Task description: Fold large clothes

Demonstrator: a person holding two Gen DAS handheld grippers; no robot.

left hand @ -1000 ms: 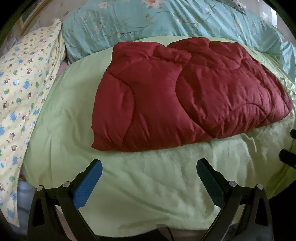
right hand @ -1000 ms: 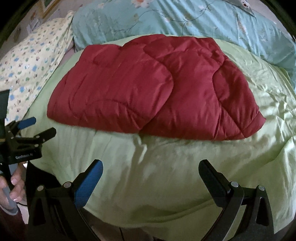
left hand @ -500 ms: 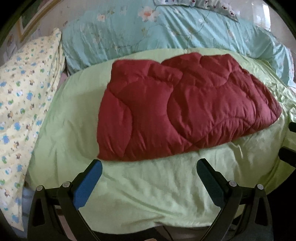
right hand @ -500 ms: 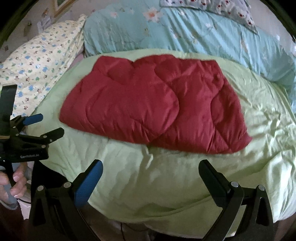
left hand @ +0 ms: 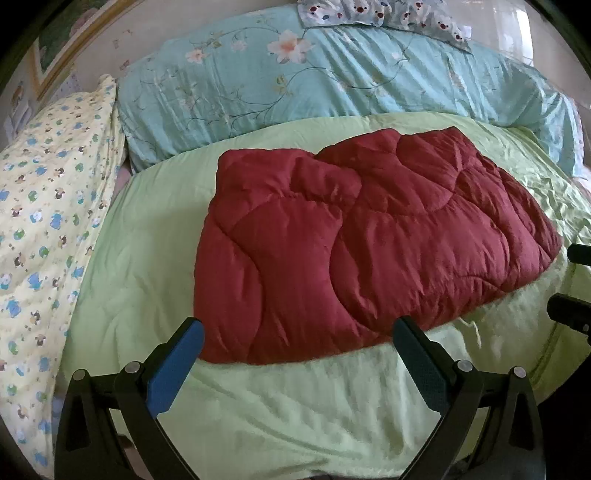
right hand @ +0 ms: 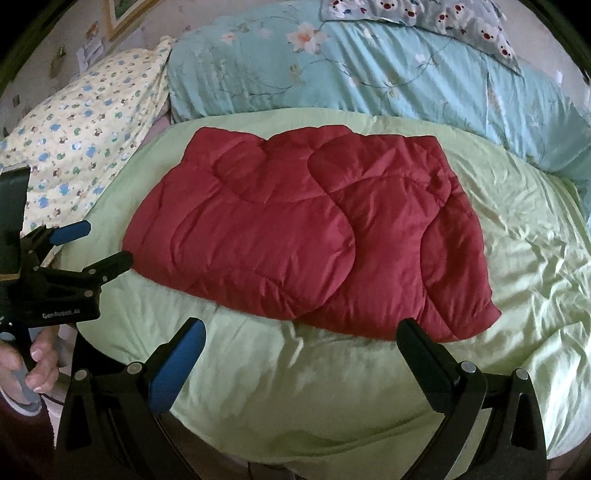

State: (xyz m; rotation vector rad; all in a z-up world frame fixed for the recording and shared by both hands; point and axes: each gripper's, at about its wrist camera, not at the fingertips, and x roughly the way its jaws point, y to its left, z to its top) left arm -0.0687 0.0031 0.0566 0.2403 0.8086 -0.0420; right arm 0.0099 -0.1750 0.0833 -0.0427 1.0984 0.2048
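Note:
A dark red quilted garment (left hand: 362, 243) lies folded and flat on the light green bedspread (left hand: 140, 258). It also shows in the right wrist view (right hand: 303, 232), on the same bedspread (right hand: 517, 229). My left gripper (left hand: 299, 332) is open and empty, held just short of the garment's near edge. My right gripper (right hand: 301, 334) is open and empty, also near that edge. The left gripper appears in the right wrist view (right hand: 96, 247), open, at the bed's left side.
A turquoise floral duvet (left hand: 332, 74) lies rolled along the far side of the bed. A yellow patterned pillow (left hand: 48, 206) lies at the left. A bear-print cushion (right hand: 436, 18) sits at the back. The bed's front edge drops away below the grippers.
Both grippers have drawn back and tilted up from the garment, so more of the far bedding shows. The garment lies unmoved. Both grippers stay open.

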